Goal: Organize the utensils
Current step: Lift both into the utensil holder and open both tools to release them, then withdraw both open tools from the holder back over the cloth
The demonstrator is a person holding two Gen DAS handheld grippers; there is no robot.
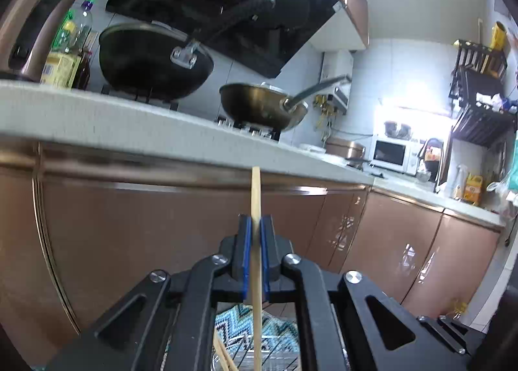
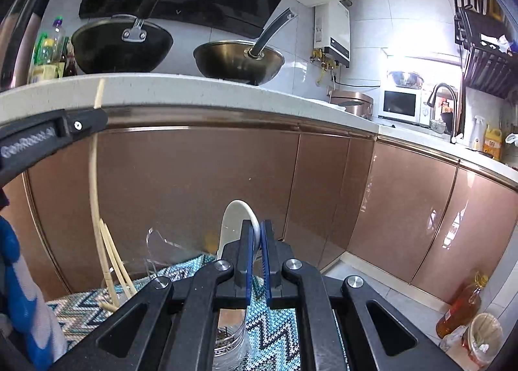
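My left gripper (image 1: 255,225) is shut on a single wooden chopstick (image 1: 255,196) that stands upright, its top in front of the counter edge. Below it more chopsticks (image 1: 223,354) lean in a wire holder (image 1: 275,348). My right gripper (image 2: 256,228) is shut on a white ceramic spoon (image 2: 234,222), bowl end up. A perforated metal utensil cup (image 2: 228,338) sits under it on the zigzag mat (image 2: 278,319). The left gripper (image 2: 48,134) with its chopstick (image 2: 94,176) also shows at the left of the right wrist view, above other chopsticks (image 2: 111,260) in a clear container.
A brown cabinet front (image 2: 194,183) and white counter edge (image 2: 181,89) stand close ahead. Two woks (image 2: 239,60) sit on the stove. A clear plastic stand (image 2: 162,248) is on the mat. An oil bottle (image 2: 463,309) and a jar stand on the floor at the right.
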